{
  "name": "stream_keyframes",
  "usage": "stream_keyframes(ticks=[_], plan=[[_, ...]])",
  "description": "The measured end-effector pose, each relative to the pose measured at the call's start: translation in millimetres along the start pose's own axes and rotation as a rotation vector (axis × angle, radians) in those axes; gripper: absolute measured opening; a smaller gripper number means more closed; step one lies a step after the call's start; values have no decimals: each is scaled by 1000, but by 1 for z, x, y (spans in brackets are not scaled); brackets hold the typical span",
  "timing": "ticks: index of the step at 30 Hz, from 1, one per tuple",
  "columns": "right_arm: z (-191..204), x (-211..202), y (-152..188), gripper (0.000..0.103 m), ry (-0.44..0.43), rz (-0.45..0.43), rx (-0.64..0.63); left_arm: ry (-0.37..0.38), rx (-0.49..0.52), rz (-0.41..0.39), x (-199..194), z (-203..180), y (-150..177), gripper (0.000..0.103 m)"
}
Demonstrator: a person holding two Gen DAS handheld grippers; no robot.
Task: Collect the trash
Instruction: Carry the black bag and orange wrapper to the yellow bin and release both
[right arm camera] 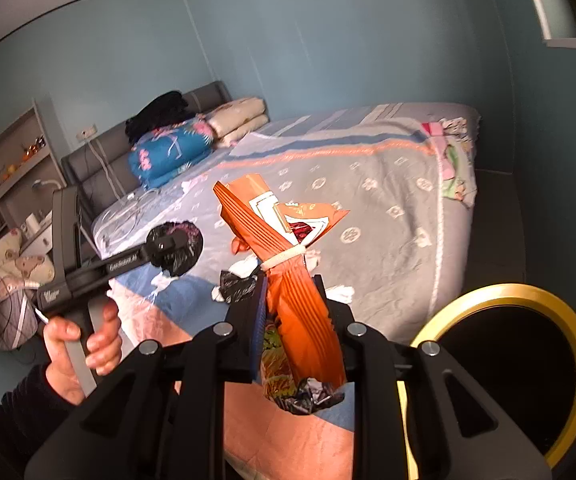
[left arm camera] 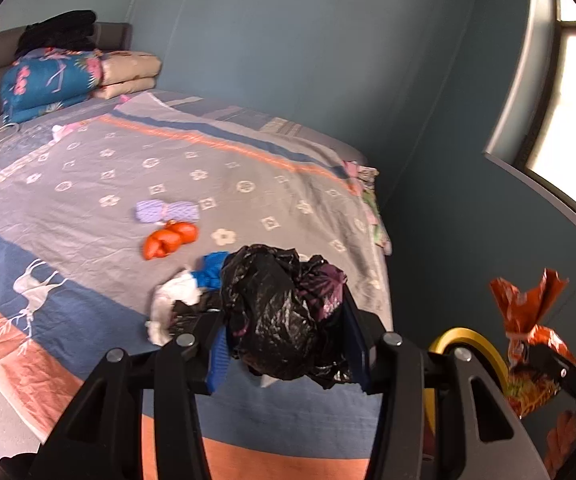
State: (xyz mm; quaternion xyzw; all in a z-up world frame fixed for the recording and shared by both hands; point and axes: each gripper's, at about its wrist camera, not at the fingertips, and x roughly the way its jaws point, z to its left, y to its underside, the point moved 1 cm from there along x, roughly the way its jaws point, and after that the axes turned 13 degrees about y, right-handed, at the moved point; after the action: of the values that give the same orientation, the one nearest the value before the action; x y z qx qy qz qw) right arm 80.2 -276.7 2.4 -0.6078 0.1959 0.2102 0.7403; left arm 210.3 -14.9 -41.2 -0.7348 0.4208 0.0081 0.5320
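I see my left gripper (left arm camera: 288, 344) clamped on a crumpled black bag (left arm camera: 280, 312) above the patterned bedspread (left arm camera: 88, 208). My right gripper (right arm camera: 294, 320) pinches an orange snack packet (right arm camera: 288, 264) beside the gold-rimmed bin (right arm camera: 528, 360). Teal walls (left arm camera: 288, 40) surround the bed.

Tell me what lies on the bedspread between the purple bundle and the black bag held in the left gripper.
In the left wrist view, an orange crumpled wrapper lies just below the purple bundle; nearer the black bag sit blue scrap and white tissue.
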Motion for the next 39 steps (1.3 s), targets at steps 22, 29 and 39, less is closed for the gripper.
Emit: stream_keyframes(ticks=[22, 29, 39], plan=[[-65, -63, -2, 21, 143, -93, 149, 184, 110, 113, 26, -106, 17, 45], [-90, -64, 1, 21, 169, -91, 206, 226, 148, 162, 43, -136, 31, 45], [-126, -44, 19, 21, 212, -47, 285, 277, 222, 286, 83, -178, 68, 46]])
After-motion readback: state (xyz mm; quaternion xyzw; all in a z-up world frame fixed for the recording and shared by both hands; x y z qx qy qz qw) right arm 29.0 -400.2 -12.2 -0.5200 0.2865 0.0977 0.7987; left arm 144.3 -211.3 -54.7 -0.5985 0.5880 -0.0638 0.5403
